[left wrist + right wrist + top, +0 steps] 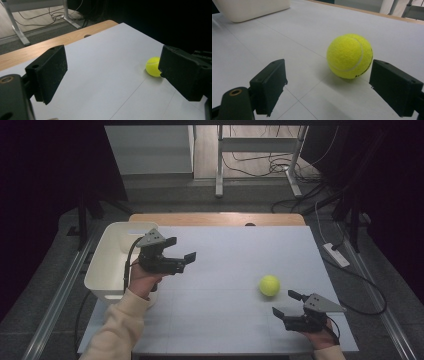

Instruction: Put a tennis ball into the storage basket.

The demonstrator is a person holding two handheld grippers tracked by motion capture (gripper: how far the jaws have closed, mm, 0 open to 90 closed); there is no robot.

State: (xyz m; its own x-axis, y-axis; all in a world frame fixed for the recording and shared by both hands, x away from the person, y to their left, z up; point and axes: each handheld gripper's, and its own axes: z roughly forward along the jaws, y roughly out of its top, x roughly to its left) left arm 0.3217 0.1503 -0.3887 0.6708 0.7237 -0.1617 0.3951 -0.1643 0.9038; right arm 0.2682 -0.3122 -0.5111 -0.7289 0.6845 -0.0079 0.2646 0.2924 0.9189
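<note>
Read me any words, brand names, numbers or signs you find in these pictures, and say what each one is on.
Tennis ball: dark print runs along its lower right side in the right gripper view, too small and curved away to read.
White bin: no text on it.
Table: no text on it.

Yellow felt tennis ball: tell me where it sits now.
High view: the yellow felt tennis ball sits right of centre on the white table, just beyond the open right tool.

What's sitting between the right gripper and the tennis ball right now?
Nothing: in the right gripper view, bare white table separates the right gripper from the tennis ball, with its fingers apart. The high view shows the same gap.
</note>
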